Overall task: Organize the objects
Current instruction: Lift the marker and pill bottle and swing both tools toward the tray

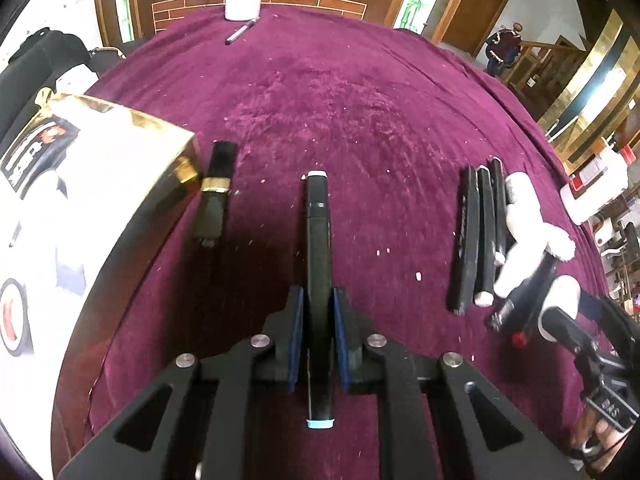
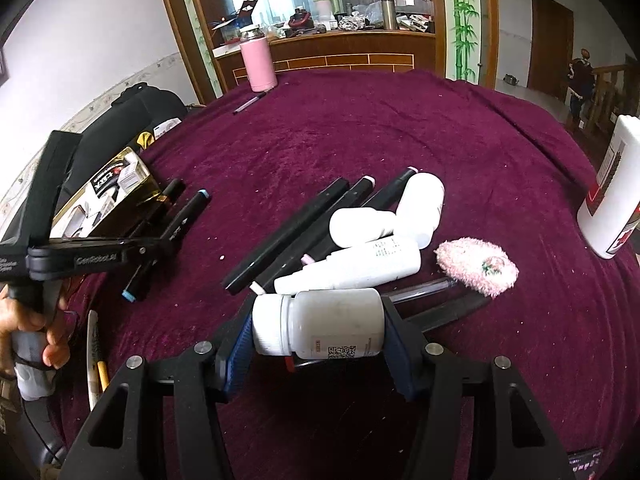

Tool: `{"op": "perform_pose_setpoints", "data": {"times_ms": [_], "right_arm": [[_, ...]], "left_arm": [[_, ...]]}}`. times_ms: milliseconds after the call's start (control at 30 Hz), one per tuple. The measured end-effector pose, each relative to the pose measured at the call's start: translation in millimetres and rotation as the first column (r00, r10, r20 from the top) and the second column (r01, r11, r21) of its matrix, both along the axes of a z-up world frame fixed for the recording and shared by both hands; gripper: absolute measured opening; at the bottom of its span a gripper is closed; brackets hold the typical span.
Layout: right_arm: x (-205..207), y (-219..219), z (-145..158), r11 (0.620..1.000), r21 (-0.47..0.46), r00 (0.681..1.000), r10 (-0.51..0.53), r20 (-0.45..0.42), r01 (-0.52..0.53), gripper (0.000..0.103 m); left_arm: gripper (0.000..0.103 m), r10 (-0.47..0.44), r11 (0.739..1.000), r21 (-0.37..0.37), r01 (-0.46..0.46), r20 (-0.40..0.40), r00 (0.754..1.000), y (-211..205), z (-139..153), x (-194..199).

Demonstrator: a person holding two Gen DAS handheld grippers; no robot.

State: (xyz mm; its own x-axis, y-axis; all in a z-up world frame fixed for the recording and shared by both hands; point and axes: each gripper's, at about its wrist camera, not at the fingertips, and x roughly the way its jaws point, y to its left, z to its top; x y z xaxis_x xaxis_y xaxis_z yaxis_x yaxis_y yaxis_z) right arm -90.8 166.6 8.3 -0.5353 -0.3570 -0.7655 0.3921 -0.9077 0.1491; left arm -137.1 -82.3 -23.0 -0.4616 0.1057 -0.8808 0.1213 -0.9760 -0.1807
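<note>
A black marker [image 1: 318,264] with pale blue end caps sits pinched between the blue pads of the left hand-held gripper [image 1: 318,312], its length running straight ahead over the bench [image 1: 340,100], which is draped in a purple plush cloth. To its left, a black tube [image 1: 214,196] with a gold band lies just beside a gold-edged box [image 1: 100,152] at the bench's rim. On the other side, the right hand-held gripper [image 2: 320,330] clamps a white pill bottle [image 2: 320,326] sideways, cap to the left, one pad on each end. Just beyond the bottle, three more black markers [image 2: 288,232] lie side by side at a slant, with three white bottles [image 2: 360,264] heaped against and over them. A fluffy pink pouch [image 2: 476,266] rests near that heap to the right. A tall white jug [image 2: 616,196] stands at the bench's right edge. At the far edge, a pink flask [image 2: 258,62] stands upright with a lone pen [image 2: 248,104] lying near it.
</note>
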Motion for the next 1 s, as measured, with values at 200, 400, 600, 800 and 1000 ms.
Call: {"op": "perform_pose_setpoints", "data": {"times_ms": [200,400,600,800,1000], "right_arm": [[6.3,-6.3,1.3,1.0,-0.012,1.0,0.01,-0.005,-0.01,0.062],[15.4,-18.7,3.1,0.999,-0.035,0.999,0.038,-0.014,-0.039,0.062],[20.7,-30.6,4.2,0.997,-0.041,0.998,0.067,-0.017,-0.068,0.062],[25.0,-38.0,6.0,0.995,-0.046,0.996,0.084,-0.024,-0.085,0.062],[27.9,-44.1,7.8,0.994,-0.051,0.995,0.098,-0.029,-0.1,0.062]], "left_arm": [[0.014,-0.01,1.0,-0.014,0.01,-0.03,0.999,-2.1,14.2,27.0],[0.014,0.001,1.0,-0.007,-0.002,-0.042,0.999,-10.3,22.8,52.5],[0.014,0.016,1.0,0.002,-0.015,-0.049,0.999,-17.3,29.3,75.3],[0.014,0.029,1.0,0.001,-0.029,-0.06,0.998,-23.8,37.6,93.2],[0.014,0.043,0.999,0.01,-0.043,-0.065,0.997,-28.6,43.2,107.2]]}}
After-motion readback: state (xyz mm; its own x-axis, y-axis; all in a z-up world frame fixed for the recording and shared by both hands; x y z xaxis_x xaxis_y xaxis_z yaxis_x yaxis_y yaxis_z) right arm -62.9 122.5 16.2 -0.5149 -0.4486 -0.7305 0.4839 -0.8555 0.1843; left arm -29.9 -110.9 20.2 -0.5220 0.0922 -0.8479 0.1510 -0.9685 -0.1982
